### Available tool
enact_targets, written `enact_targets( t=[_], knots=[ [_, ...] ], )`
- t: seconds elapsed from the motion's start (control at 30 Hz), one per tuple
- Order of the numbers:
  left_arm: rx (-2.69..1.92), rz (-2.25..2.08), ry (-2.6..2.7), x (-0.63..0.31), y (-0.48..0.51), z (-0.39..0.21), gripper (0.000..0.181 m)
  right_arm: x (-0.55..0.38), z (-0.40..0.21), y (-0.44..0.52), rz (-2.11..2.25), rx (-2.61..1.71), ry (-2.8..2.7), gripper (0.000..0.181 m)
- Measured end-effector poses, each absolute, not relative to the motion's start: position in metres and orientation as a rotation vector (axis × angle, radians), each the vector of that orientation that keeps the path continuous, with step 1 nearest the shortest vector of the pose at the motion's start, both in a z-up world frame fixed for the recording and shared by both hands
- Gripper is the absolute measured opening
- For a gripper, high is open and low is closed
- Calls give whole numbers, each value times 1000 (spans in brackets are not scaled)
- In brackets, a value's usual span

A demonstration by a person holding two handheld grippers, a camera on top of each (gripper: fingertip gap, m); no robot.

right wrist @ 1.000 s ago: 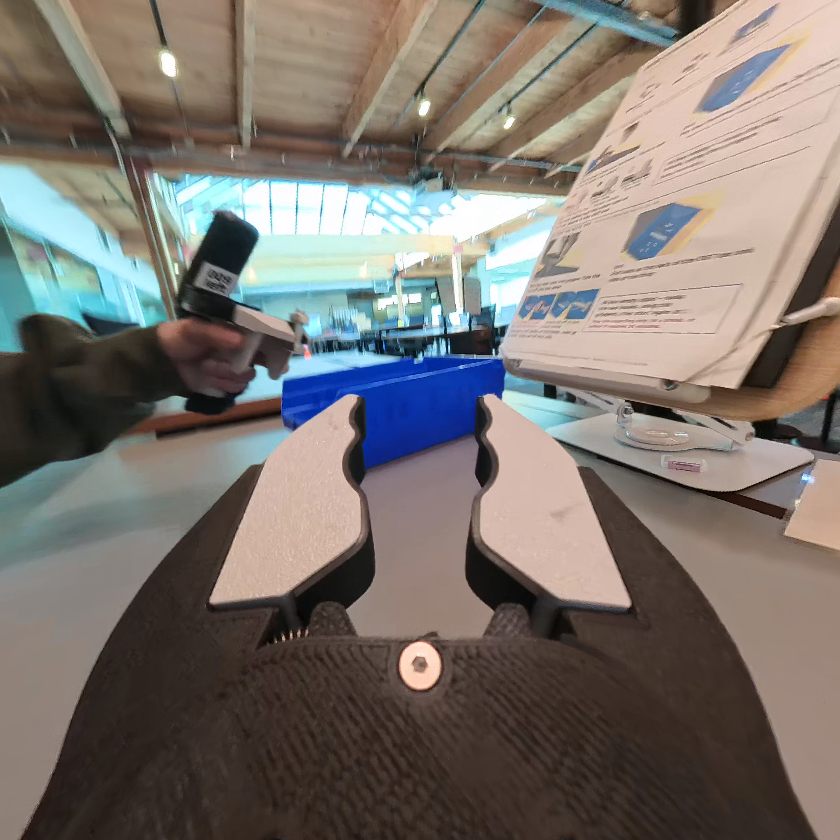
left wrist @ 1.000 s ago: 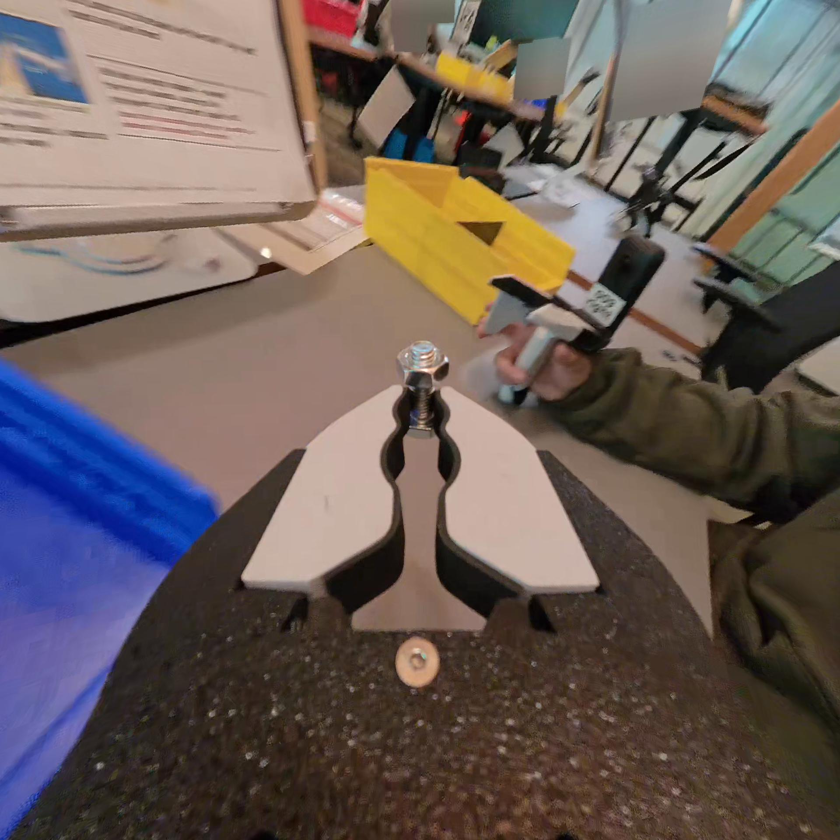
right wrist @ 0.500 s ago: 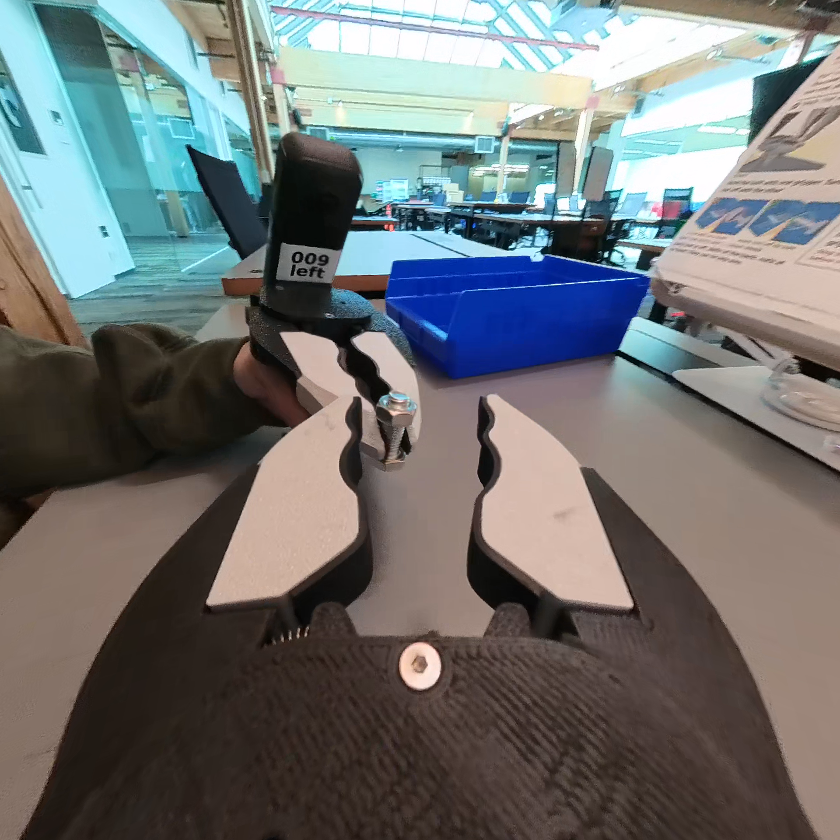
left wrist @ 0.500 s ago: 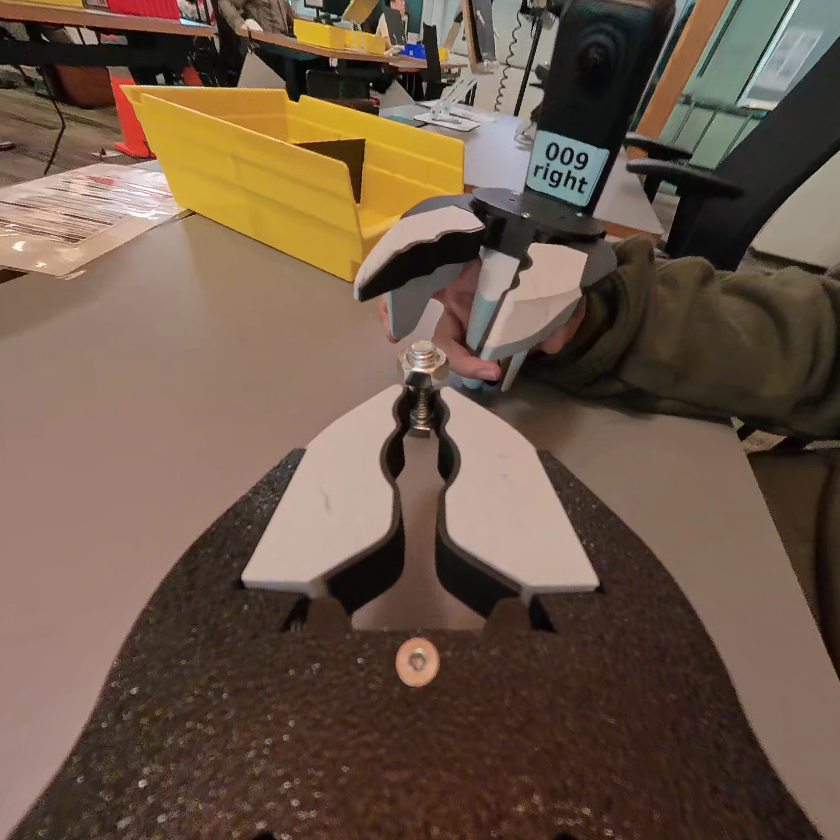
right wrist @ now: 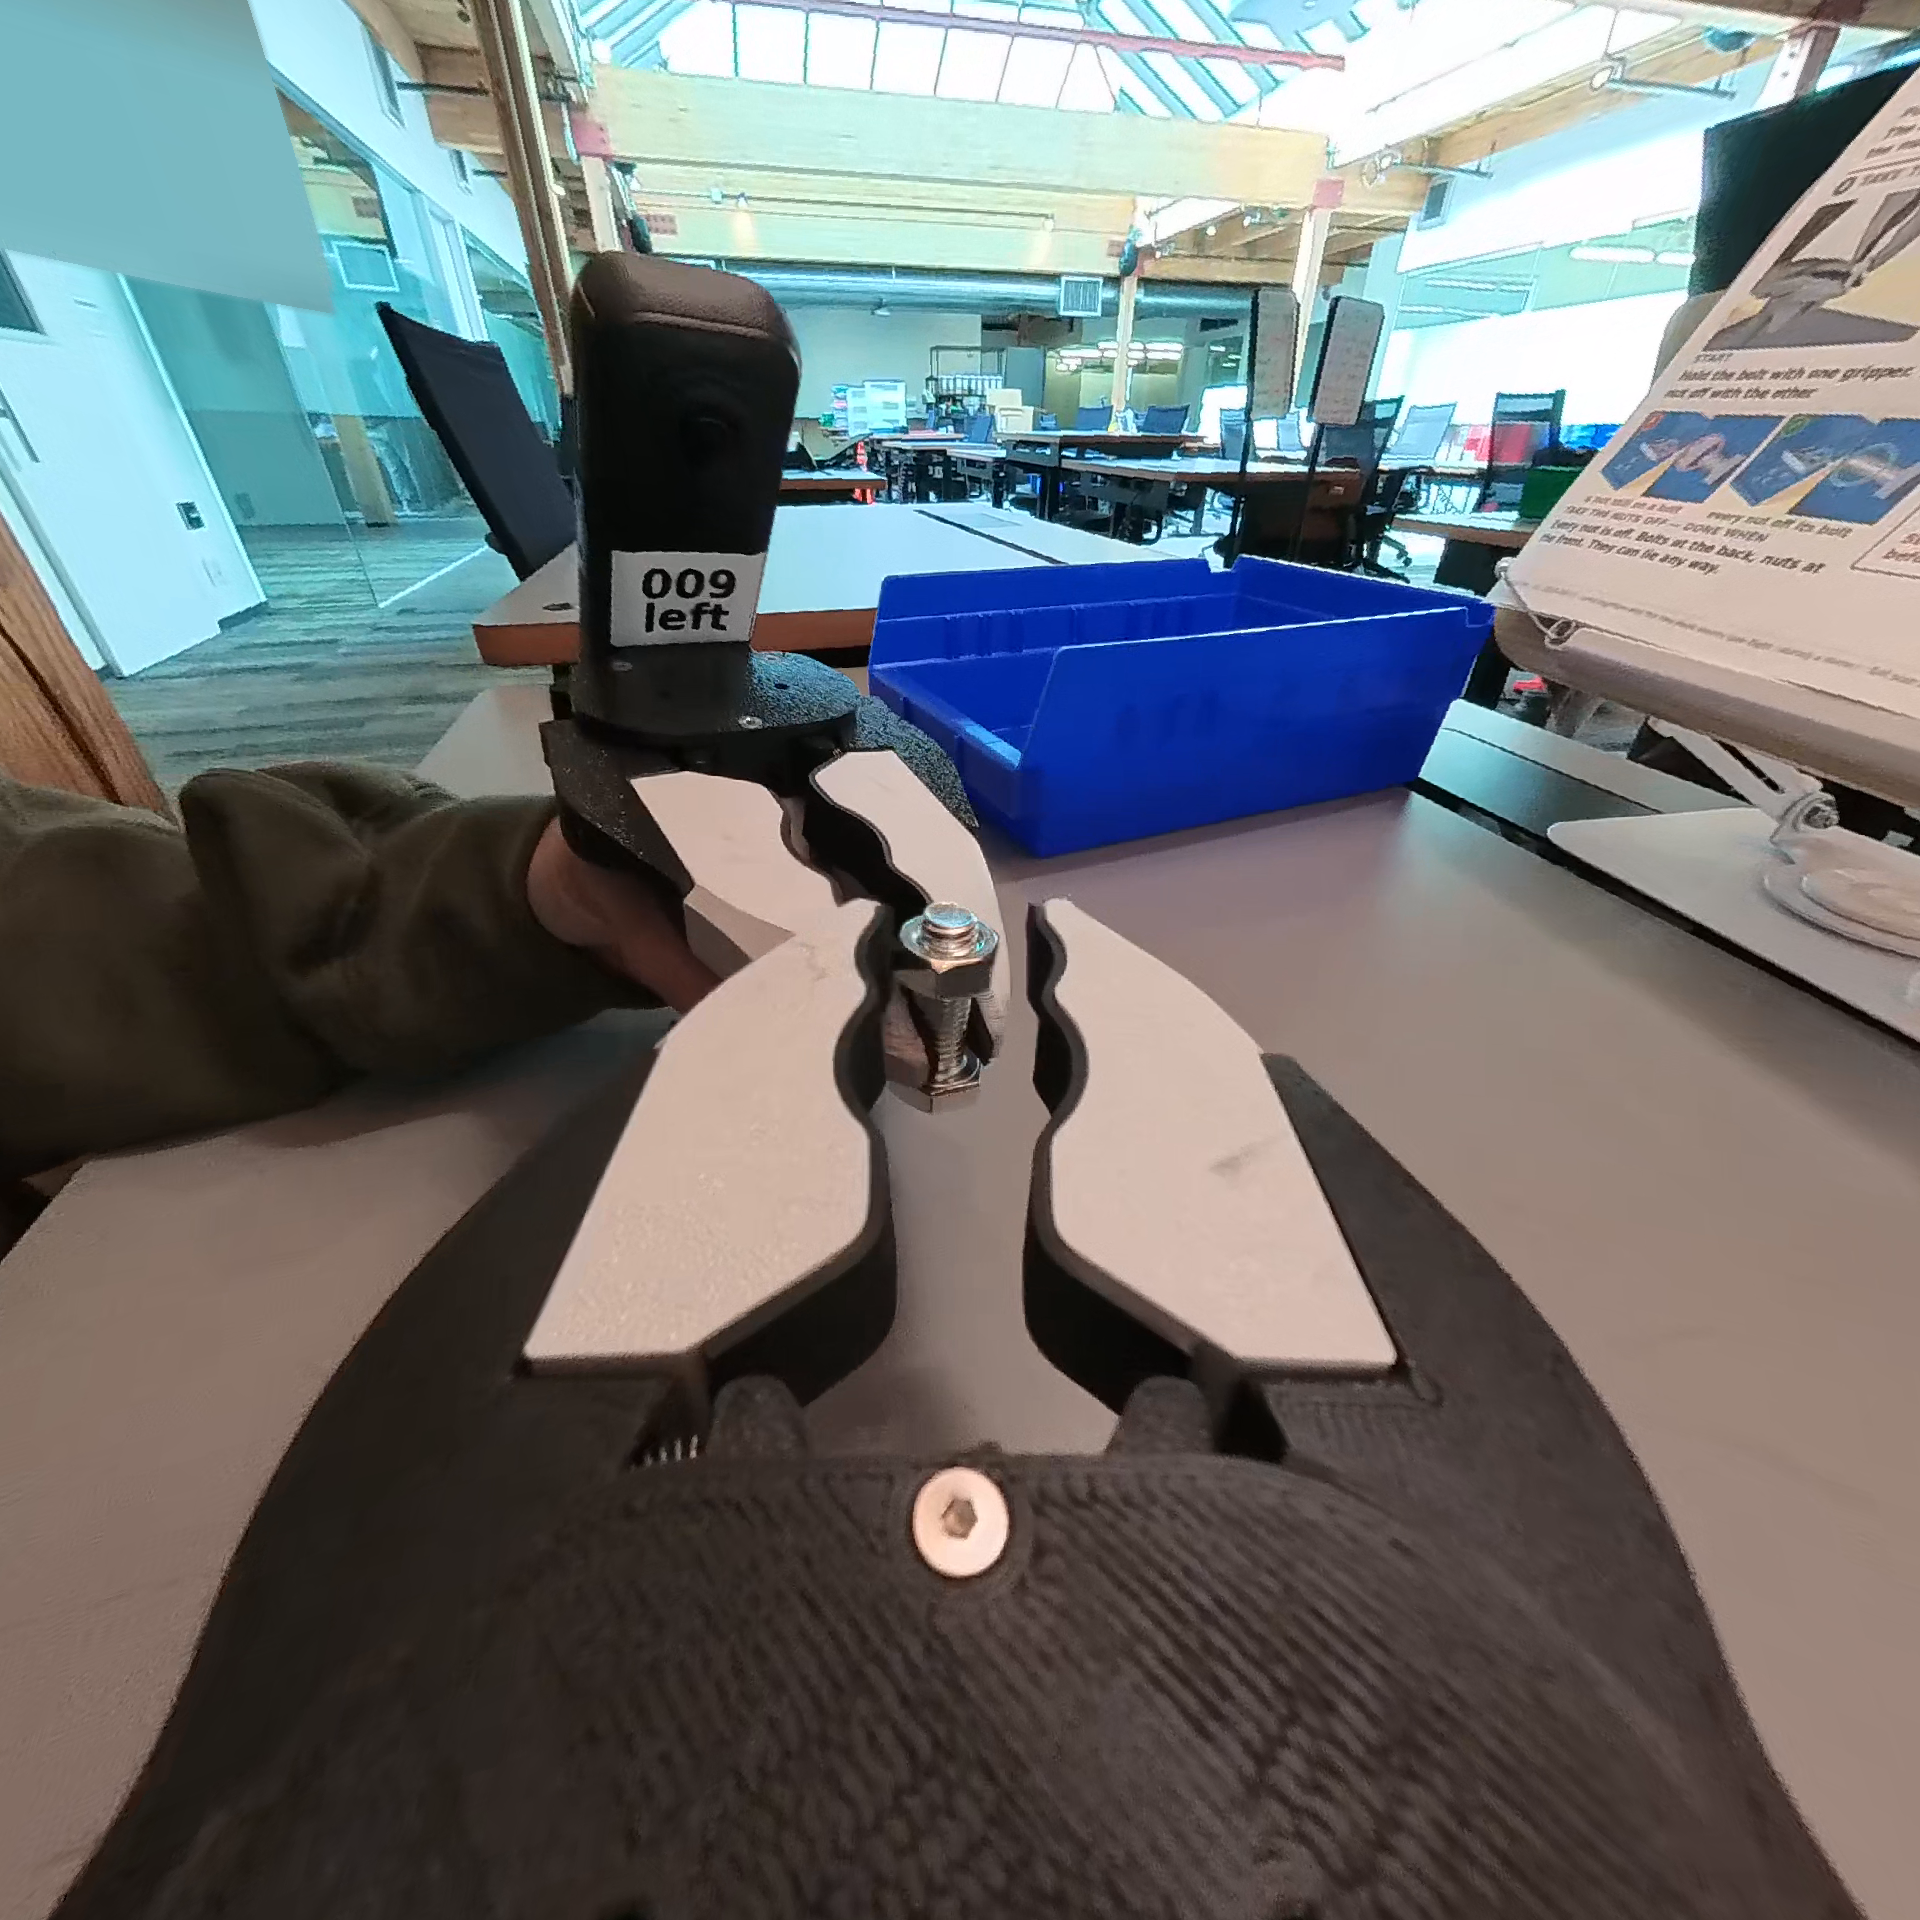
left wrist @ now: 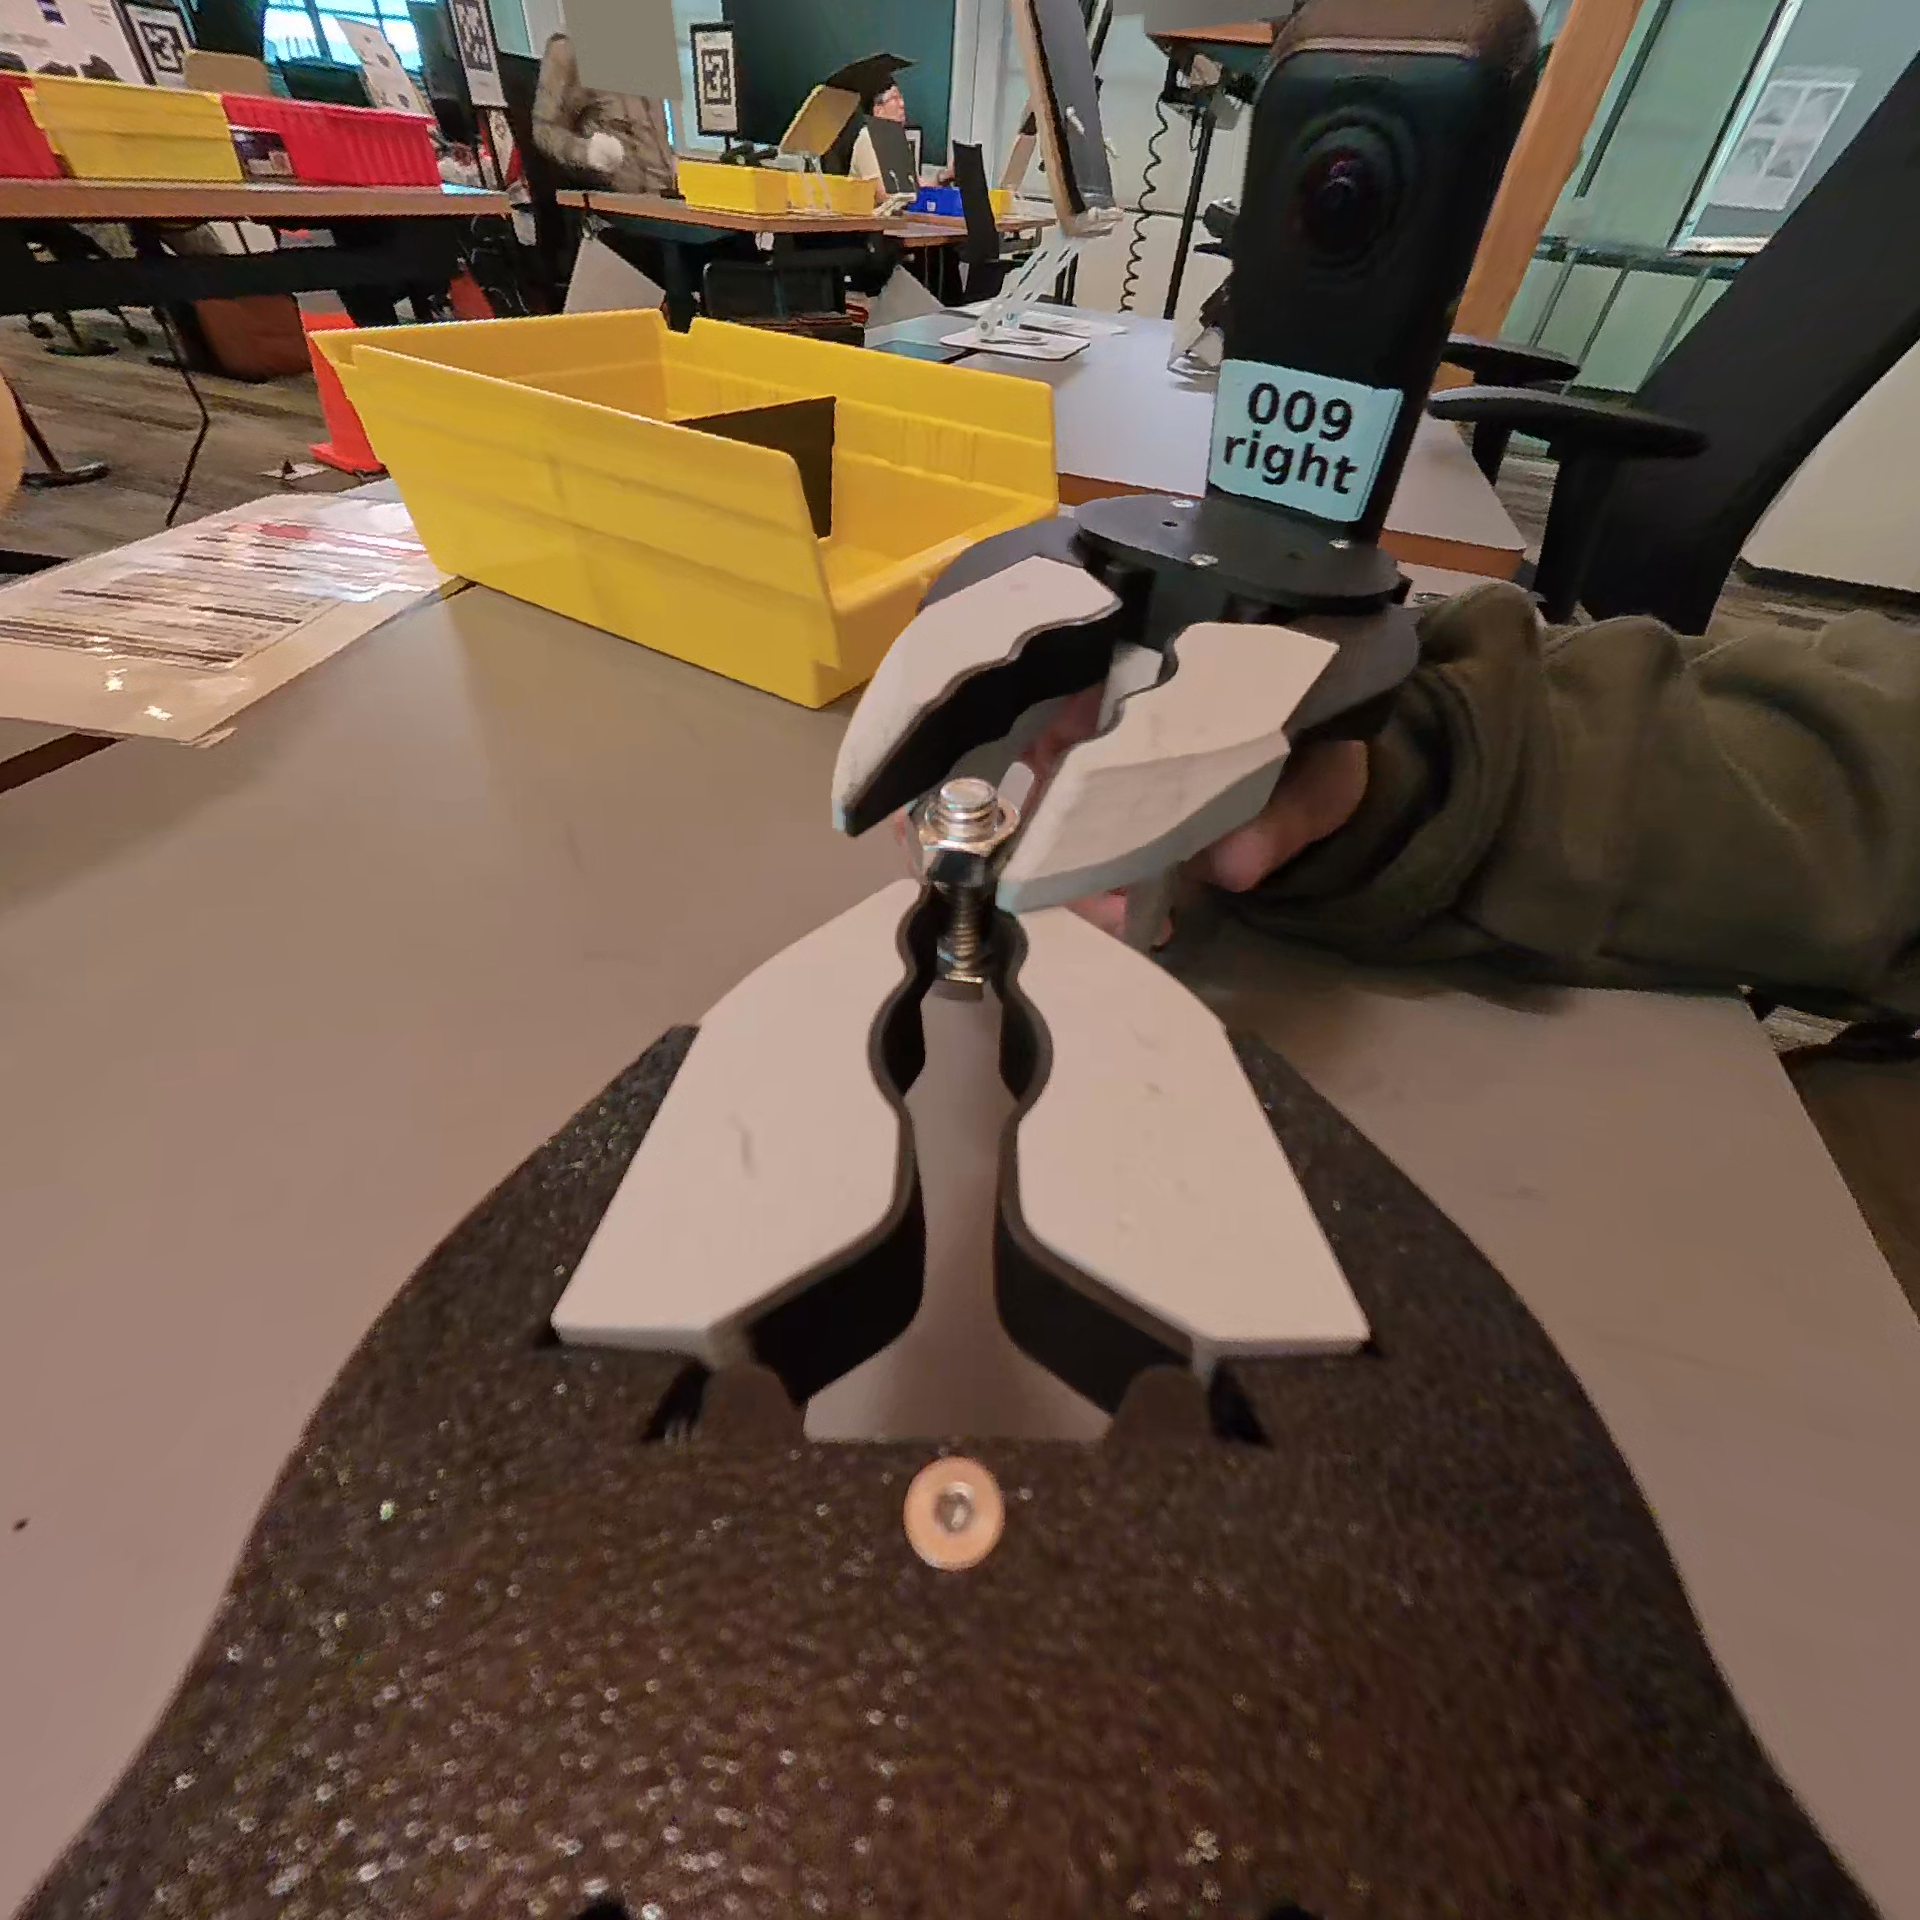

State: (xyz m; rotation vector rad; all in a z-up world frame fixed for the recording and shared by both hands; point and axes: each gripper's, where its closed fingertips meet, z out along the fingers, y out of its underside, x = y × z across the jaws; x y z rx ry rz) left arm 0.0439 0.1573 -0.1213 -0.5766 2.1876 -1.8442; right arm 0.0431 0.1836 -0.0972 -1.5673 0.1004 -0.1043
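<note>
My left gripper [left wrist: 961,920] is shut on a steel bolt [left wrist: 963,914] and holds it upright above the grey table [left wrist: 416,883]. A hex nut [left wrist: 961,857] with a washer sits near the bolt's top end. My right gripper [right wrist: 956,920] is open, with its fingers [right wrist: 1132,1143] on either side of the nut [right wrist: 948,977] and small gaps left. It also shows in the left wrist view [left wrist: 940,847], facing the left gripper. The left gripper also shows in the right wrist view [right wrist: 935,1039], held by a hand in a green sleeve.
A yellow bin [left wrist: 675,499] stands behind the right gripper. A blue bin [right wrist: 1174,707] stands behind the left one. An instruction sheet on a stand [right wrist: 1745,468] is at the right, and a laminated sheet [left wrist: 197,603] lies on the table's far left. Left and right tips are no more than a few centimetres apart.
The two grippers have come together from apart. The right gripper's fingers have narrowed and now straddle the nut on the bolt that the left gripper keeps holding.
</note>
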Motion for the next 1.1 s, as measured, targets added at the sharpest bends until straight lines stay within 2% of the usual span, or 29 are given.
enact_targets(
  t=[0.1, 0.2, 0.27, 0.33, 0.43, 0.73, 0.9, 0.97, 1.0, 1.1],
  knots=[
    [-591, -1851, 2185, 45, 158, -121, 9, 47, -98, 180, -103, -1576, 110, 25],
    [-601, -1841, 2160, 47, 166, -120, 9, 57, -100, 172, -87, -1583, 159, 40],
    [-605, -1913, 2113, 47, 171, -113, 9, 74, -101, 162, -134, -1579, 246, 22],
    [-637, -1934, 2095, 49, 175, -112, 9, 76, -99, 156, -128, -1571, 239, 37],
    [-615, -1903, 2130, 47, 171, -115, 9, 58, -99, 166, -91, -1582, 150, 45],
    [-556, -1808, 2192, 44, 163, -123, 9, 52, -94, 180, -116, -1532, 173, 42],
    [-612, -1843, 2140, 49, 169, -119, 9, 70, -95, 169, -120, -1537, 264, 53],
    [-588, -1891, 2104, 47, 170, -114, 9, 89, -99, 156, -188, -1545, 365, 31],
    [-598, -1882, 2106, 48, 171, -114, 9, 95, -99, 152, -203, -1538, 390, 45],
    [-578, -1848, 2132, 47, 167, -118, 9, 75, -92, 159, -96, -1504, 292, 48]
  ],
)
